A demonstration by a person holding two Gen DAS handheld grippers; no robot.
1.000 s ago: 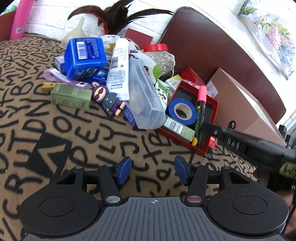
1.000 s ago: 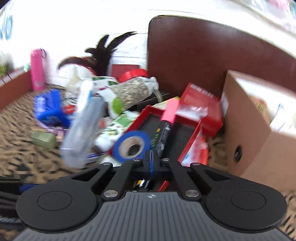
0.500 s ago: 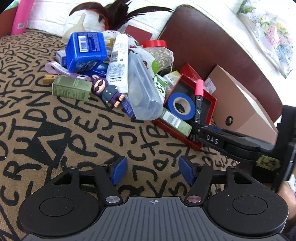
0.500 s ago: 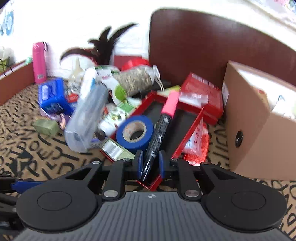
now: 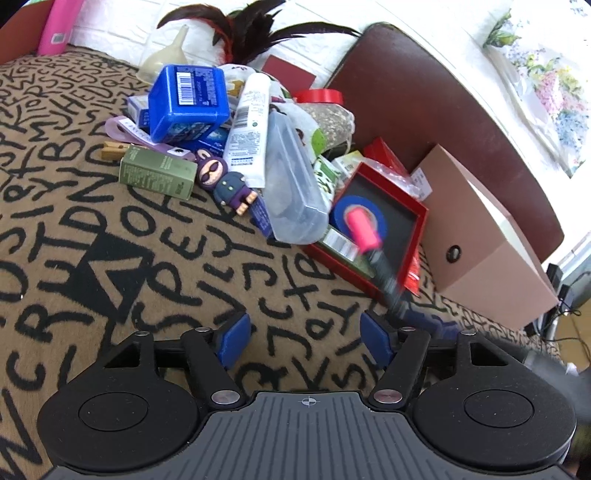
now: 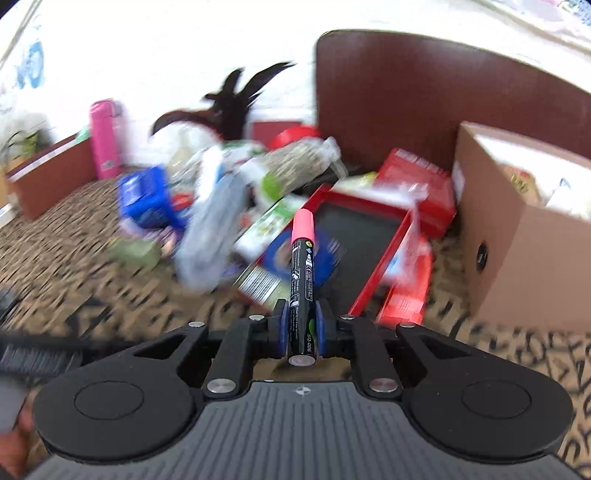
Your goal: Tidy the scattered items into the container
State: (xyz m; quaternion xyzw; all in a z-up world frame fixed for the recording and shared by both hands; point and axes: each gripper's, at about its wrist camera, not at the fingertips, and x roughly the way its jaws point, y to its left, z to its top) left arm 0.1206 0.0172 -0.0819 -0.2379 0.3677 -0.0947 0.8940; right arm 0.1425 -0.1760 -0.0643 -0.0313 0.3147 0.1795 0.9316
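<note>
My right gripper (image 6: 300, 325) is shut on a black marker with a pink cap (image 6: 302, 266), lifted clear of the red tray (image 6: 384, 258); the marker also shows blurred in the left wrist view (image 5: 364, 234). My left gripper (image 5: 301, 338) is open and empty above the letter-patterned cloth (image 5: 110, 258). A pile of items lies beyond it: a blue box (image 5: 188, 99), a white tube (image 5: 249, 125), a clear plastic case (image 5: 291, 184), a green box (image 5: 157, 177), a purple figure (image 5: 225, 184). A blue tape roll (image 5: 341, 216) sits in the red tray (image 5: 417, 221). A cardboard box (image 6: 517, 229) stands to the right.
A brown chair back (image 5: 424, 96) stands behind the tray and the cardboard box (image 5: 480, 236). A pink bottle (image 6: 105, 136) and dark feathers (image 5: 251, 29) are at the back by the white wall. A red-lidded jar (image 5: 321, 98) sits in the pile.
My right gripper closed on the marker and lifted it out of the red tray, drawing back toward me. My left gripper stayed open and shifted only slightly.
</note>
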